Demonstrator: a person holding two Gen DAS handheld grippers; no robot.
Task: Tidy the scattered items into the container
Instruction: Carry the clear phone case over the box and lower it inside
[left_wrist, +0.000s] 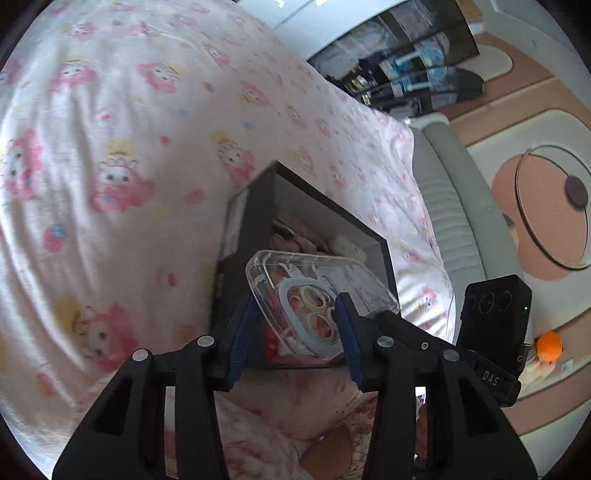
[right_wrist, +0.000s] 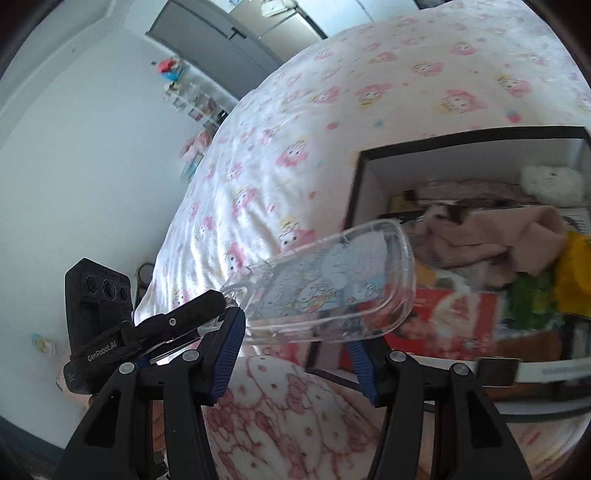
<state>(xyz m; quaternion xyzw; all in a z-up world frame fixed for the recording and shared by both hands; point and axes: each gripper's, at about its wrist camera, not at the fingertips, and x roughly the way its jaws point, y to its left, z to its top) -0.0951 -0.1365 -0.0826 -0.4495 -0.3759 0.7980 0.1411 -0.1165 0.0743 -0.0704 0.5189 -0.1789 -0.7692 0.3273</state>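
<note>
Both views are lit by soft, bright daylight, and the bedsheet (left_wrist: 147, 155) is nearly washed out. Straight lines are bent at the dark round edges. The box (right_wrist: 476, 258) contents are smeared by motion blur; glare is caught on the clear phone case (right_wrist: 332, 288).
</note>
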